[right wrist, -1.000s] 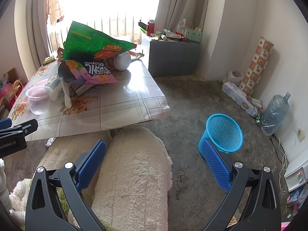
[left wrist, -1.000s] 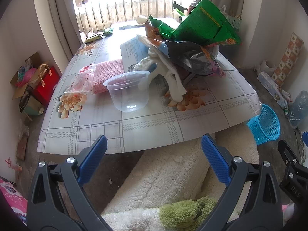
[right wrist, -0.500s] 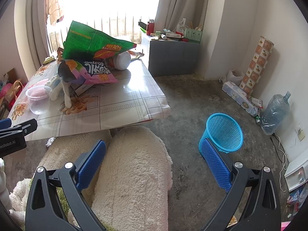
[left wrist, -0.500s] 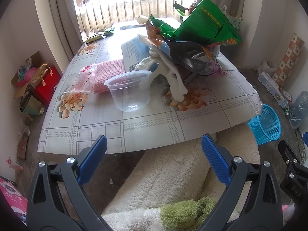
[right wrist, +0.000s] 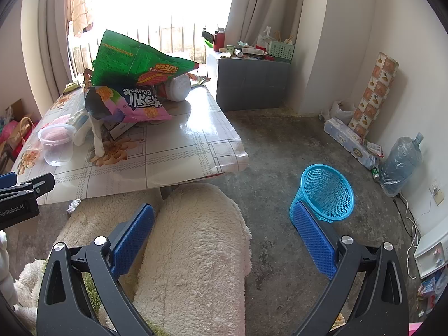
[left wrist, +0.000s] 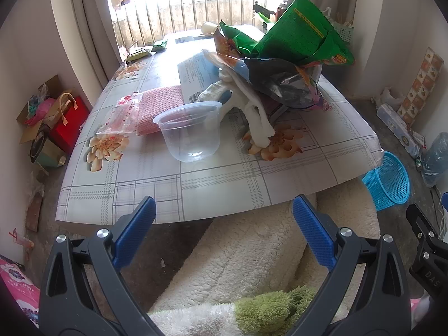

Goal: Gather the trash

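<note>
Now both tools wait spread and empty, short of the desk.
Your left tool is nearer the plastic cup, straight ahead on the desk; your right tool faces the blue basket on the floor.

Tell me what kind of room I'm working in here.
Probably a lived-in room of a home: a low table with a floral cover and snack bags, curtains at a barred window, and a blue basket on the bare floor.
</note>
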